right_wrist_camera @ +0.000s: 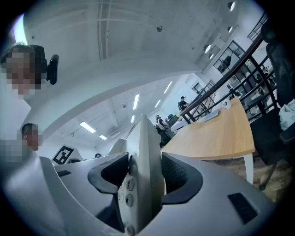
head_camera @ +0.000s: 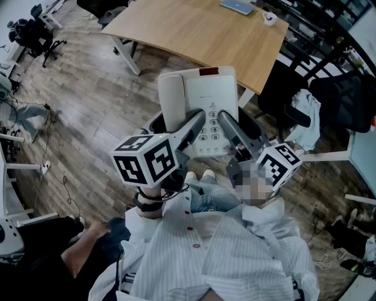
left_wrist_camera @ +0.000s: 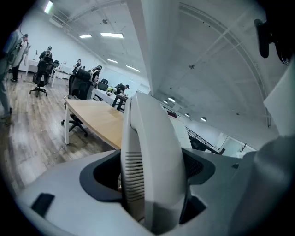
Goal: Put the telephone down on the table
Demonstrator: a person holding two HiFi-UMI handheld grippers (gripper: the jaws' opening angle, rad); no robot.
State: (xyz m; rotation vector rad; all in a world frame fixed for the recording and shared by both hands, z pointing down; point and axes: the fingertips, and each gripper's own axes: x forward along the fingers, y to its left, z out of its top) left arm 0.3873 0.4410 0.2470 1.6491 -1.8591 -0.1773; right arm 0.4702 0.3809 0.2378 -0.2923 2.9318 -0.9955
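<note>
Currently the left tool (head_camera: 175, 124) clamps the handset (head_camera: 171, 100) side of the white desk telephone (head_camera: 205, 100) and the right tool (head_camera: 244, 130) its keypad edge, aloft over the floor (head_camera: 88, 111). Carrying seems the step; next, advance to the wooden surface (head_camera: 194, 29) at twelve o'clock and lower it flat.

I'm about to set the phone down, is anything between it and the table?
Nothing visible. The phone, held in the left gripper and right gripper, hangs short of the table; a blue pad and white object sit at its far end.
</note>
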